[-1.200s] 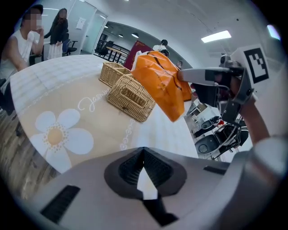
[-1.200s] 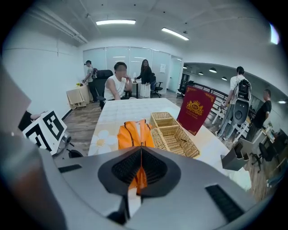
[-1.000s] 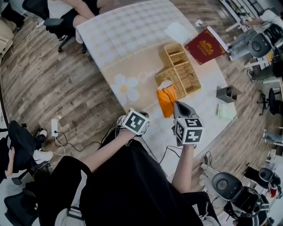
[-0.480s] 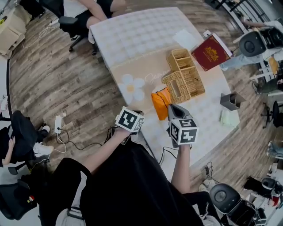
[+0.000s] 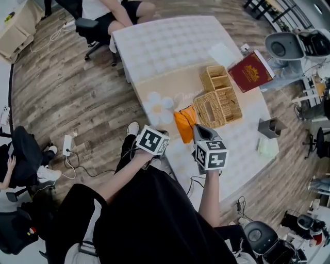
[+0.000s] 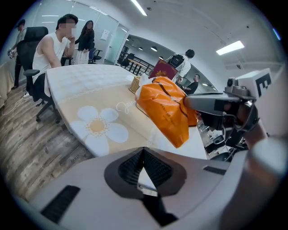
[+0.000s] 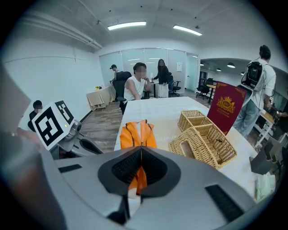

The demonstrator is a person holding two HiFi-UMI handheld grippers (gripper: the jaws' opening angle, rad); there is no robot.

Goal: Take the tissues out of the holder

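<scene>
The orange tissue pack (image 5: 184,124) hangs outside the wicker tissue holder (image 5: 211,108), just left of it and above the table (image 5: 170,46). My right gripper (image 5: 197,129) is shut on the pack's near end; in the right gripper view the pack (image 7: 137,134) runs up from between the jaws of the right gripper (image 7: 141,148), with the holder (image 7: 204,143) to its right. My left gripper (image 5: 164,137) stays near the table's front edge, left of the pack, jaws together and holding nothing. The left gripper view shows the pack (image 6: 164,110) and the right gripper (image 6: 207,102) gripping it.
A second, open wicker basket (image 5: 215,79) stands behind the holder, with a red book (image 5: 251,71) and a white sheet (image 5: 223,53) beyond. A grey box (image 5: 270,128) and a pale green packet (image 5: 267,147) sit at the right. A person sits at the table's far end (image 5: 118,7).
The orange pack has come away from the holder's side, moving left and toward me in the right gripper. The left gripper has stayed about where it was.
</scene>
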